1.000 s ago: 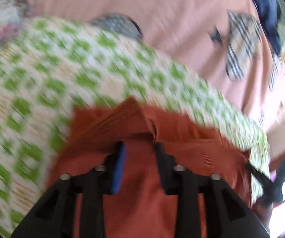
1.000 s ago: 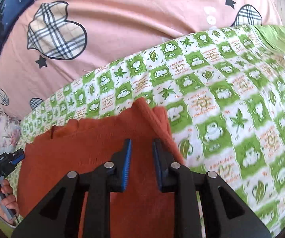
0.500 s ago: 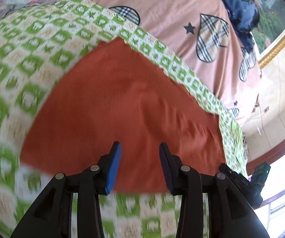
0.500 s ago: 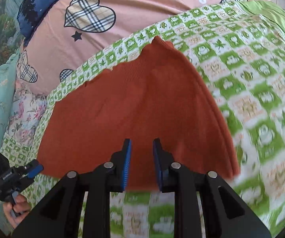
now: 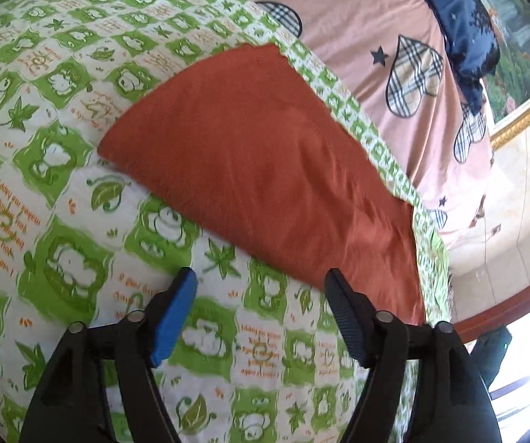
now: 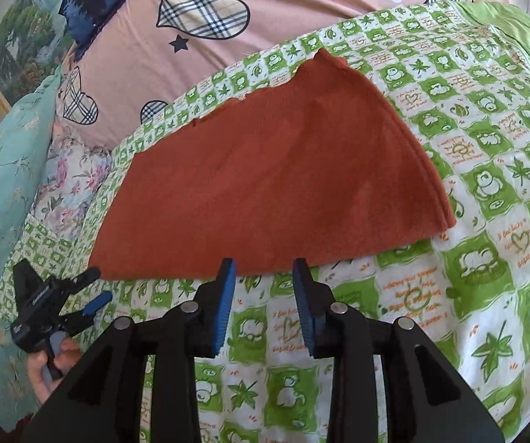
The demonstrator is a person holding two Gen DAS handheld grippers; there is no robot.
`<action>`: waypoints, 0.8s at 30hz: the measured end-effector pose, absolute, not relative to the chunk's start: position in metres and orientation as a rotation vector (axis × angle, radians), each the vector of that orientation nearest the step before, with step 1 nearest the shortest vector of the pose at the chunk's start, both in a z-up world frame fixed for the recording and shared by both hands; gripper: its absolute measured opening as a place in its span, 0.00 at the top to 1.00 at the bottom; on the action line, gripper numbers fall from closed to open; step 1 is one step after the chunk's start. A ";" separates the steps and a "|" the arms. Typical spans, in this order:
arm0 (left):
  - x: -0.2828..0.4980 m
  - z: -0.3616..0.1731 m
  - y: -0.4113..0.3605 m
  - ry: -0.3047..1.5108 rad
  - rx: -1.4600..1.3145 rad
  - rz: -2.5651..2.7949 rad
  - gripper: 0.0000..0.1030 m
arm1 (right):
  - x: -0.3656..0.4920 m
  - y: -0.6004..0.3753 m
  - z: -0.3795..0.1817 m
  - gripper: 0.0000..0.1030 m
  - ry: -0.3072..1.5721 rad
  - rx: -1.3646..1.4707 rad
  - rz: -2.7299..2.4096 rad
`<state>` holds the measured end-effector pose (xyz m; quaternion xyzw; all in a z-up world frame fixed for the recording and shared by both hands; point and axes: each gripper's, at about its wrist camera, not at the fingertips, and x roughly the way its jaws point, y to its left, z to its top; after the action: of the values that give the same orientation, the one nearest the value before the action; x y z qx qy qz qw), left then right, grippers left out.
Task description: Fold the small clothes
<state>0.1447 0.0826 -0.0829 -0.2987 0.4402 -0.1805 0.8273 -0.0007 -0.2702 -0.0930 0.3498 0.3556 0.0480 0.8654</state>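
Observation:
A rust-orange knit garment (image 5: 276,162) lies flat on a green-and-white checked blanket (image 5: 62,192); it also shows in the right wrist view (image 6: 272,177). My left gripper (image 5: 261,277) is open and empty, hovering just off the garment's near edge. My right gripper (image 6: 265,265) is open and empty, its fingertips at the garment's near edge. The left gripper also shows in the right wrist view (image 6: 91,288), held by a hand at the garment's left corner.
A pink duvet with plaid hearts (image 6: 198,26) lies behind the blanket. A dark blue pillow (image 5: 464,26), a teal floral pillow (image 6: 3,170) and a plain green cloth (image 6: 523,33) lie around it. The bed's edge and floor (image 5: 516,199) are on the right.
Both grippers let go of the orange garment, opened, and drew back from it. The garment went from bunched in the jaws to lying spread flat on the blanket.

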 end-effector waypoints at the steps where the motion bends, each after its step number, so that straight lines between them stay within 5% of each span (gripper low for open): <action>1: 0.148 -0.083 0.083 0.929 -0.638 -0.372 0.26 | 0.000 -0.268 -0.093 0.67 0.750 0.732 0.107; 12: 0.207 -0.085 0.097 0.840 -0.698 -0.229 0.27 | 0.013 -0.271 -0.088 0.67 0.747 0.745 0.157; 13: 0.210 -0.084 0.096 0.838 -0.687 -0.219 0.32 | 0.016 -0.273 -0.088 0.67 0.748 0.745 0.161; 17: 0.225 -0.078 0.087 0.870 -0.617 -0.228 0.83 | 0.032 -0.288 -0.086 0.67 0.751 0.764 0.177; 24: 0.209 -0.025 0.046 0.763 -0.443 -0.310 0.91 | 0.059 -0.321 -0.081 0.67 0.762 0.799 0.207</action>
<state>0.2091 0.0458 -0.0254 -0.2133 0.3677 -0.1494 0.8927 0.0586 -0.3210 -0.0815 0.3788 0.3611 0.0983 0.8464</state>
